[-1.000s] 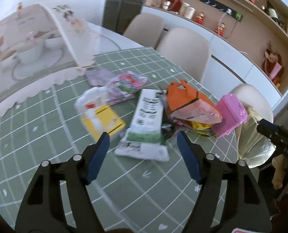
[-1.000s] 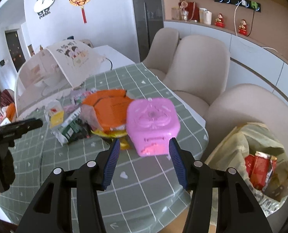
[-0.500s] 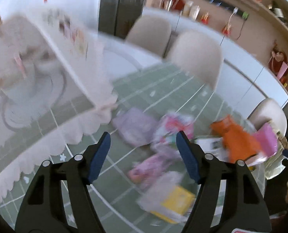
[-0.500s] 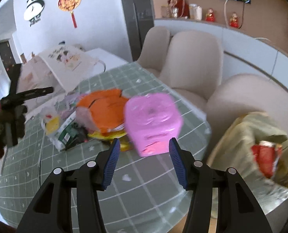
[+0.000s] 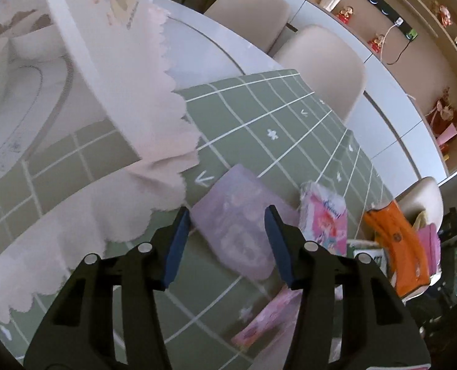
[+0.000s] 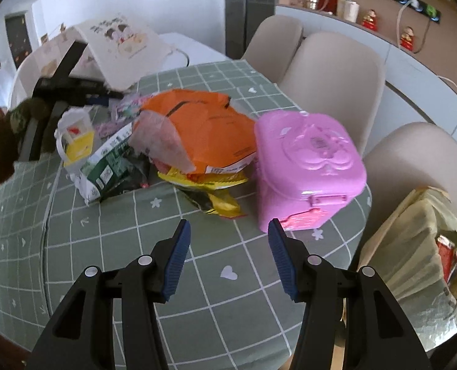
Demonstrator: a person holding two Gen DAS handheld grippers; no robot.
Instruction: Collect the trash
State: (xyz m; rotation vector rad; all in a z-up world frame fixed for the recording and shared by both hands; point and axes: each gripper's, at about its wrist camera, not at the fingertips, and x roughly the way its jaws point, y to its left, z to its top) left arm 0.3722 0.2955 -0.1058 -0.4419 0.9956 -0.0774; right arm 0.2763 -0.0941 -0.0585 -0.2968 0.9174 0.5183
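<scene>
A pale purple packet (image 5: 234, 225) with faint, unreadable printing lies flat on the green checked tabletop (image 5: 271, 117), its long axis running from upper left to lower right, just beside the scalloped pink edge of a mesh food cover (image 5: 154, 129). The left claw (image 5: 227, 243) hangs over it, jaws apart and just closing, the packet between the blue pads but ungripped. Nearby sit a pink cartoon packet (image 5: 324, 219) and an orange bag (image 6: 203, 129). The right claw (image 6: 228, 248) stands open and empty before a pink plastic box (image 6: 308, 166).
</scene>
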